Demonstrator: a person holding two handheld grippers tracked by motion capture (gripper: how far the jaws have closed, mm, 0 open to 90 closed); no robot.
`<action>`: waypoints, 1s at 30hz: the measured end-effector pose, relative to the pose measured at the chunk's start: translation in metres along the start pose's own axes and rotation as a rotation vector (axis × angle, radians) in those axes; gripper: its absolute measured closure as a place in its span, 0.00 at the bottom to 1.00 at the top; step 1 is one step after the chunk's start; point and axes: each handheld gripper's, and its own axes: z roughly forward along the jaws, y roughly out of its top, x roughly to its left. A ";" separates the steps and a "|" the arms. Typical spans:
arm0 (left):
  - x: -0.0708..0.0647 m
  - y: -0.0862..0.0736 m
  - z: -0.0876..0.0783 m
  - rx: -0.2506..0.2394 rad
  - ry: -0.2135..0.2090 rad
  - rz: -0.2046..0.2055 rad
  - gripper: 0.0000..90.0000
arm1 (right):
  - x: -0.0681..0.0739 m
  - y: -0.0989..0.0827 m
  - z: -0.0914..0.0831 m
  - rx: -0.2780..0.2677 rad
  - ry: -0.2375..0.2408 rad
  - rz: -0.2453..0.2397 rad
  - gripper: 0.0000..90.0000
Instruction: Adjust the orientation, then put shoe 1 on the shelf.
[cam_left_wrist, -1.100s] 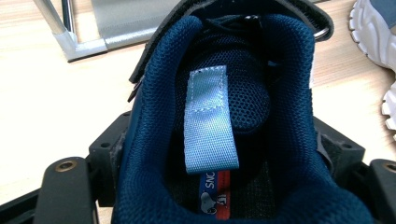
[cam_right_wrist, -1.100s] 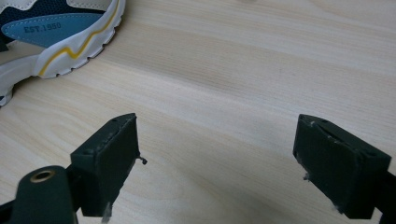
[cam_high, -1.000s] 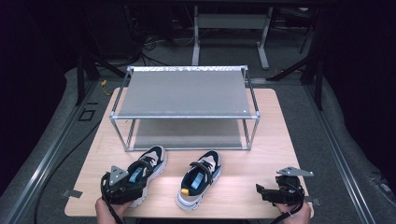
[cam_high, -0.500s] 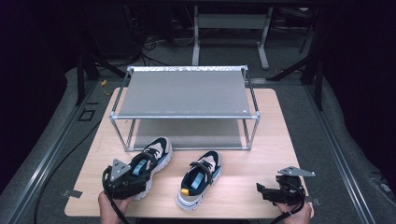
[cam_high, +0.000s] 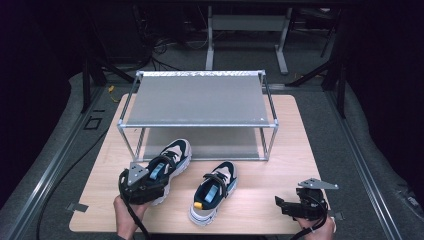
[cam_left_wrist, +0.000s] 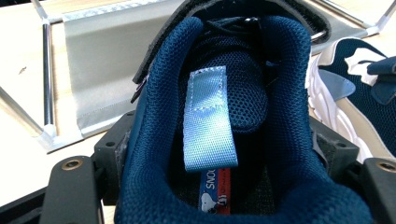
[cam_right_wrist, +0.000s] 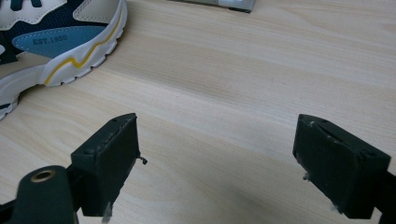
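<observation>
Sneaker (cam_high: 167, 162) number one sits clamped by its heel in your left tongs (cam_high: 142, 186), toe aimed at the lower shelf of the metal rack (cam_high: 200, 97); whether its sole clears the counter (cam_high: 280, 150) you cannot tell. Its pale blue pull tab (cam_left_wrist: 208, 121) stands between the jaws in the left gripper view. Just beside it, the second sneaker (cam_high: 214, 192) rests flat on the counter. Your right tongs (cam_high: 286, 206) gape wide over bare wood, gripping nothing.
</observation>
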 end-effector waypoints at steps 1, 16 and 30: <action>-0.001 0.000 0.000 0.002 0.000 0.004 0.29 | 0.000 0.000 -0.001 -0.006 0.001 0.001 0.16; -0.001 0.003 0.019 0.015 0.010 0.002 0.29 | -0.003 -0.003 0.000 -0.010 0.010 0.017 0.16; -0.002 0.019 0.040 -0.028 0.045 -0.035 0.29 | 0.002 0.006 0.006 0.004 0.019 -0.001 0.16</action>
